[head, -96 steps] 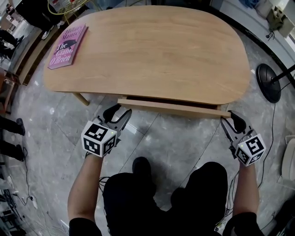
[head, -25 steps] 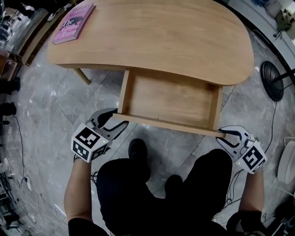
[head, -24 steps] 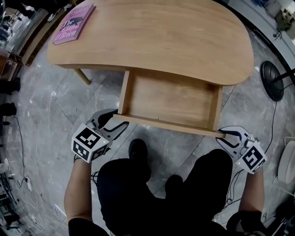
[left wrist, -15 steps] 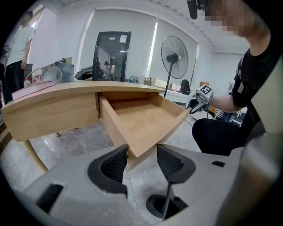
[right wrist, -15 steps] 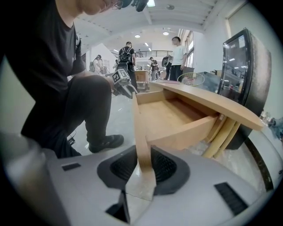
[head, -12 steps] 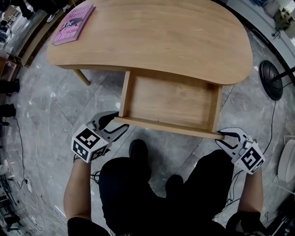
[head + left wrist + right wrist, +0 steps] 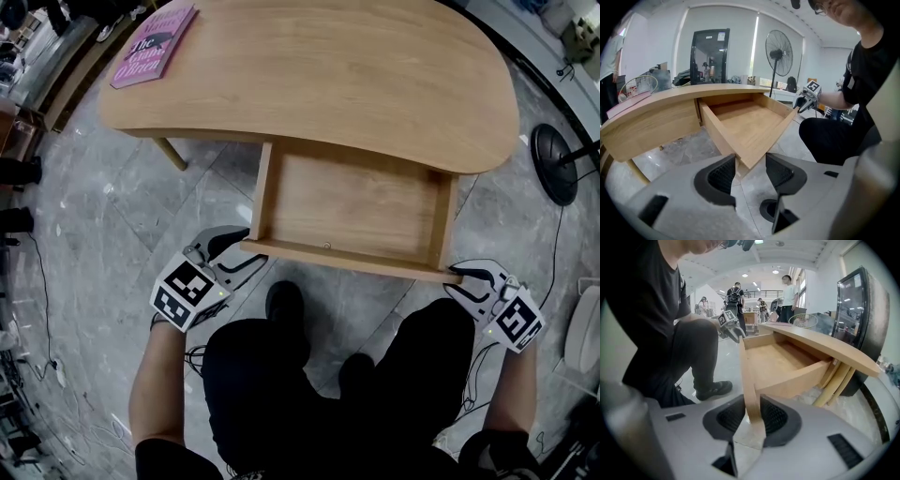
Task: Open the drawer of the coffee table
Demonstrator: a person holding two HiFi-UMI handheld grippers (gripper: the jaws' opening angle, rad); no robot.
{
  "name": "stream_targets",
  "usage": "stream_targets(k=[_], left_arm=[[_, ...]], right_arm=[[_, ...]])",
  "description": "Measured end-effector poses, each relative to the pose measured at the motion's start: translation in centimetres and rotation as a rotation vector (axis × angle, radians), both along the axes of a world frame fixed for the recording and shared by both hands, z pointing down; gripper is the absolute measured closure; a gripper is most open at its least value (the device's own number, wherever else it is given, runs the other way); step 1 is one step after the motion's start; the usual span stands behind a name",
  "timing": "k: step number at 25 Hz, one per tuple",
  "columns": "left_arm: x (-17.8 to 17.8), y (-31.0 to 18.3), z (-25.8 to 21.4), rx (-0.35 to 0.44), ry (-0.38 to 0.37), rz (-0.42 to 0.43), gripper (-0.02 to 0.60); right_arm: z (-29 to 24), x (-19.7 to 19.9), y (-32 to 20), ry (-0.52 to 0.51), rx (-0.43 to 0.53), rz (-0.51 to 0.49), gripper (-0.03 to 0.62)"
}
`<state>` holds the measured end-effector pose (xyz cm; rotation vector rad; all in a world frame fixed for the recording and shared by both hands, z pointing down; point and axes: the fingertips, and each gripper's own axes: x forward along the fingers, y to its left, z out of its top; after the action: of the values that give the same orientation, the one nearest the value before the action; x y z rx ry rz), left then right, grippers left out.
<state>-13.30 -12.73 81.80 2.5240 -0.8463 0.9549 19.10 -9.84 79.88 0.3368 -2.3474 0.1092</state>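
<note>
Right tool [image 7: 752,413] first: its two pads are pinching the front board of the drawer [image 7: 356,202], right at the drawer's right front corner. The board's edge stands upright between them.

Over to the left tool [image 7: 750,164]: its jaws are spread wide and just now easing inward. The drawer's left front corner pokes in between the pads. One pad sits just beside the drawer's side wall and the other is clear of the wood, so there's no grip here. Both tools slant down at the drawer's front, one at each end.

The drawer itself is pulled well out from under the bench [image 7: 319,75], toward the person, and lies open to the head view. Inside, only its pale wood bottom shows, framed by two side walls and the front board.

The person crouches just in front of the drawer, with dark trousers and a black shoe [image 7: 284,302] below its front board. On the bench top, off to the drawer's back left, lies a pink book [image 7: 150,47]. Right of the drawer, on the grey stone floor [image 7: 122,234], stands a fan's round black base [image 7: 550,167].
</note>
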Motion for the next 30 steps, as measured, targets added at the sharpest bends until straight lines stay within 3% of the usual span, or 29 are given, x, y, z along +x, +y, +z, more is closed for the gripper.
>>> stream_targets(k=[8,13,16,19,23,25,27,30], left_arm=[[-0.3,0.2,0.6,0.047,-0.206,0.088,0.391],[-0.6,0.3,-0.6,0.102,-0.241,0.096,0.374],[-0.7,0.4,-0.6,0.101,-0.211,0.093,0.373],[-0.9,0.3,-0.7,0.079,-0.147,0.081,0.355],[-1.0,1.0,-3.1,0.041,-0.083,0.09,0.354],[-1.6,0.6,-4.8,0.056,-0.077,0.035,0.366],[-2.0,-1.3,-7.7,0.107,-0.034,-0.063,0.435],[-1.7,-3.9,-11.2,0.136,0.043,-0.17,0.443]], right_arm=[[0.0,0.1,-0.3,0.052,0.048,0.006,0.488],[-1.2,0.0,-0.2,0.007,-0.006,0.036,0.457],[-1.7,-0.9,0.1,-0.053,-0.026,0.027,0.485],[-3.5,-1.6,-0.7,-0.159,-0.05,0.081,0.482],[-6.4,-2.8,-1.9,-0.157,-0.076,0.133,0.485],[-7.9,-3.7,-3.3,-0.181,-0.05,0.192,0.494],[-9.7,-4.6,-5.4,-0.255,0.007,0.296,0.496],[-12.4,-6.7,-7.2,-0.326,0.057,0.412,0.529]])
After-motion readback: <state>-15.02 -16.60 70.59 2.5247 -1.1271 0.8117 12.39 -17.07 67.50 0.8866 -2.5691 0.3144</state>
